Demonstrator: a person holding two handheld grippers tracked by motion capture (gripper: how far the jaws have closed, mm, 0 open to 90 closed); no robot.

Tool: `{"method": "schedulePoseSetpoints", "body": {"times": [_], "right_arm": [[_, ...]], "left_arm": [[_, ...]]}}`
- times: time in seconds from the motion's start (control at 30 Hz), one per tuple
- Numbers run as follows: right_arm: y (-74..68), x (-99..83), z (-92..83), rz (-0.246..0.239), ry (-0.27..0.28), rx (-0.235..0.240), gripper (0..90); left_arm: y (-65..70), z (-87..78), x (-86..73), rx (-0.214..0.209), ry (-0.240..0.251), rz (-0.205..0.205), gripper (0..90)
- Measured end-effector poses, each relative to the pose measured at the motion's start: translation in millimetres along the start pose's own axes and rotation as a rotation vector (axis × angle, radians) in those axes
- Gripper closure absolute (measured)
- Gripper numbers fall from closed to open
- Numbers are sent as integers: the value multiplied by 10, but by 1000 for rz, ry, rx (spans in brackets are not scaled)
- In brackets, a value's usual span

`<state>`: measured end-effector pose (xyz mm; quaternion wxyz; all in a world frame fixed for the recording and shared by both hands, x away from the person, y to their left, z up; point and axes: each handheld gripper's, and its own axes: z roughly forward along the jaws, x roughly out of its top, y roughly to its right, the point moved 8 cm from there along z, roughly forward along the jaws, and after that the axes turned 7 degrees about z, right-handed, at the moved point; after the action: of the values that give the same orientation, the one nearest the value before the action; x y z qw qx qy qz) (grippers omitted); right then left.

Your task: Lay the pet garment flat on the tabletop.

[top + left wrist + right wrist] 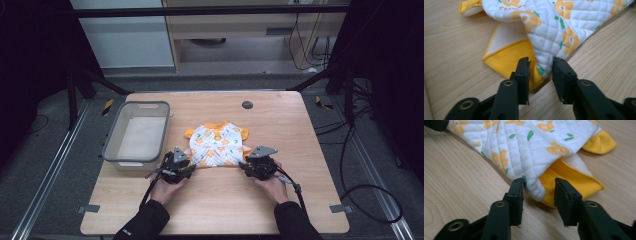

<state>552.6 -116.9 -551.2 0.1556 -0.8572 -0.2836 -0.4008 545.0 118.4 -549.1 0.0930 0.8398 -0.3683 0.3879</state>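
A small quilted shirt (pixel 218 146) lies flat on the wooden table (pixel 280 200), near the middle. It is white with orange flowers and green leaves, and its collar and sleeve ends are yellow. A person sits at the near side and holds a black tool in each hand. The left gripper (pixel 186 162) is at the near left corner of the shirt, and the right gripper (pixel 248 165) is at the near right corner. Both tools rest low on the table, well apart from each other, with the shirt between them. In the left gripper view, the two black jaws stand on each side of the white corner (pixel 544 67) of the shirt, with a yellow flap (pixel 509 57) just beside it. The right jaw touches the cloth and the left one sits very near it, but a firm pinch cannot be told. In the right gripper view, the left jaw touches the white corner (pixel 534 187), while the right jaw stands a little off, over the yellow part (pixel 571 180). So that tool is not squeezing the cloth yet. A grey bin (pixel 111 148) sits on the table to the left of the shirt, just beside the left gripper.
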Motion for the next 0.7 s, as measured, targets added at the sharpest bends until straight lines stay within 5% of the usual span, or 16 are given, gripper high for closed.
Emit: {"method": "schedulePoseSetpoints", "body": {"times": [0.13,0.37,0.47,0.6,0.7], "right_arm": [[-27,-1,-3,3,-15,18,780],[-105,83,-124,13,19,62,823],[-174,178,-363,5,67,94,825],[-245,213,-562,13,88,124,825],[-381,222,-867,22,126,178,825]], "left_arm": [[28,-4,14,-15,1,-5,800],[88,-141,93,-54,22,-4,834],[157,-435,223,-94,95,-3,835],[224,-697,273,-117,136,6,835],[301,-944,275,-152,163,7,834]]}}
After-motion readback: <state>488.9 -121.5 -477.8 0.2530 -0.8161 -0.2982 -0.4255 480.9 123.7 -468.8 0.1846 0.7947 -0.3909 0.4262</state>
